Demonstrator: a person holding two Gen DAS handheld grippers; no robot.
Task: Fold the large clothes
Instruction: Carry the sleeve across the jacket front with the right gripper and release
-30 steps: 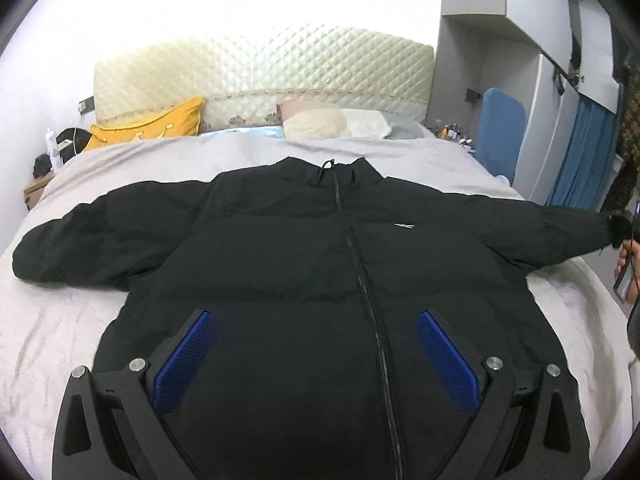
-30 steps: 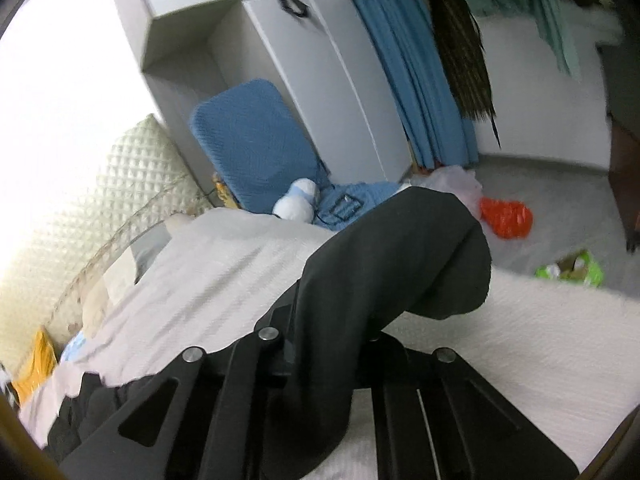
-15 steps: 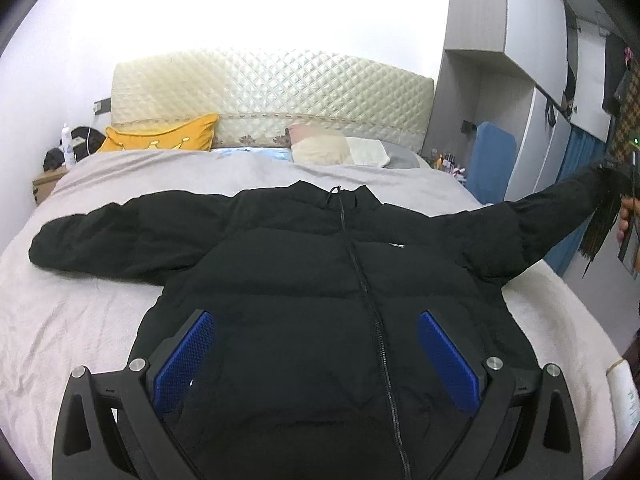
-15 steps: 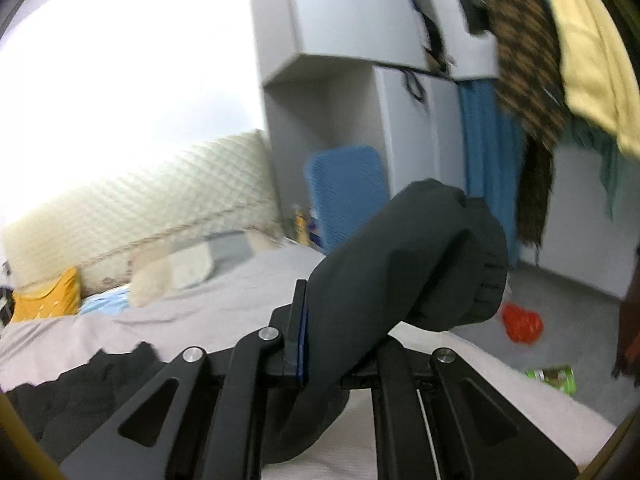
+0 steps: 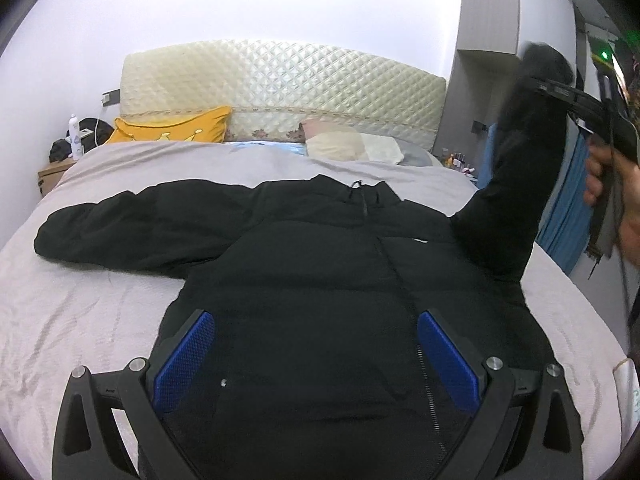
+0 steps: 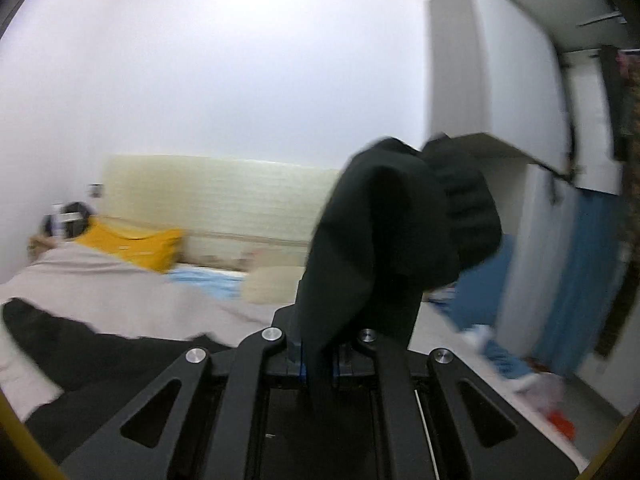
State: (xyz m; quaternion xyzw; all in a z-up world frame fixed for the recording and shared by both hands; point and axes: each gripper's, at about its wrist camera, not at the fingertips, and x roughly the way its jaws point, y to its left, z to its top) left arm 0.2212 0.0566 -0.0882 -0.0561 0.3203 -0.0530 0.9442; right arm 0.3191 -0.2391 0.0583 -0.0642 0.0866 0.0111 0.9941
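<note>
Left wrist view: a black puffer jacket (image 5: 320, 280) lies front up, zipped, on a bed (image 5: 80, 320) covered with a grey sheet. Its collar points toward a cream quilted headboard (image 5: 280, 80). One sleeve lies flat on the sheet at picture left; the other sleeve (image 5: 516, 184) stands lifted at picture right, its cuff pinched in the right gripper (image 5: 540, 84), which a hand (image 5: 612, 196) holds. The left gripper (image 5: 316, 352) hovers above the jacket's lower front with its blue pads (image 5: 184, 360) spread wide and nothing between them. A small white chest logo (image 5: 420, 241) is too small to read. Beyond the jacket lie a yellow pillow (image 5: 172, 130) bearing a crown motif and a pale pillow (image 5: 352, 148); a white bottle (image 5: 74, 140) stands on a bedside table (image 5: 50, 176).

Right wrist view (blurred): the right gripper (image 6: 318, 360) is pressed together on the sleeve cuff (image 6: 400, 240), which fills the centre and hides the room behind it. A grey wardrobe (image 6: 500, 80) and blue curtain (image 6: 580, 280) stand at right.
</note>
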